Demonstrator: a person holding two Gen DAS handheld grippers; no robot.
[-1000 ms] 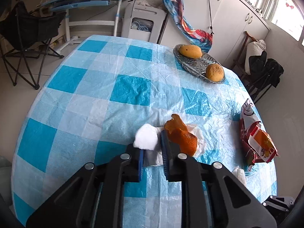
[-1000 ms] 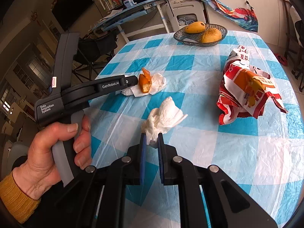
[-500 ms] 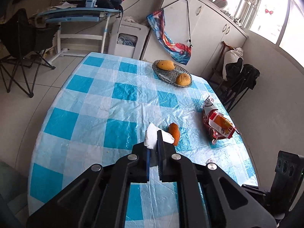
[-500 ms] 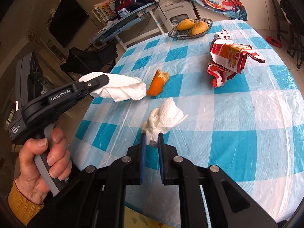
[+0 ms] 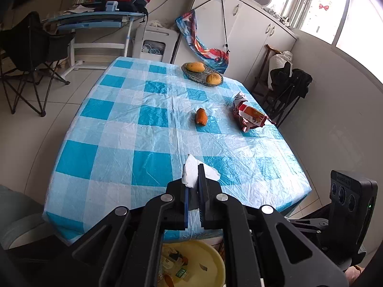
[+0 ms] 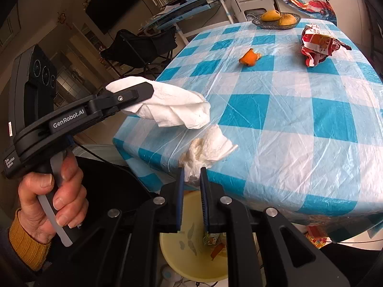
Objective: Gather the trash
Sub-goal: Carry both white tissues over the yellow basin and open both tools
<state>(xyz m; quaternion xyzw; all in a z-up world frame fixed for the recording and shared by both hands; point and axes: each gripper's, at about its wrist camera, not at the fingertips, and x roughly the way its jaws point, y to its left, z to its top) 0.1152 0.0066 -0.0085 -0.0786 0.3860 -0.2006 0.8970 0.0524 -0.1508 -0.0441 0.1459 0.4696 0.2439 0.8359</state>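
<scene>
My left gripper is shut on a white tissue, held in the air at the table's near edge; it also shows in the right wrist view. My right gripper is shut on a crumpled white tissue, also off the table's edge. A yellow bin with scraps stands on the floor below both grippers, also in the right wrist view. An orange peel and a crumpled red snack bag lie on the checked tablecloth.
A fruit bowl with two fruits sits at the table's far end. A folding chair and a desk stand to the left, cabinets behind, a dark chair at the right.
Both grippers have pulled back from the table with their tissues and now hang past the near edge over the yellow bin. The orange peel stays on the cloth.
</scene>
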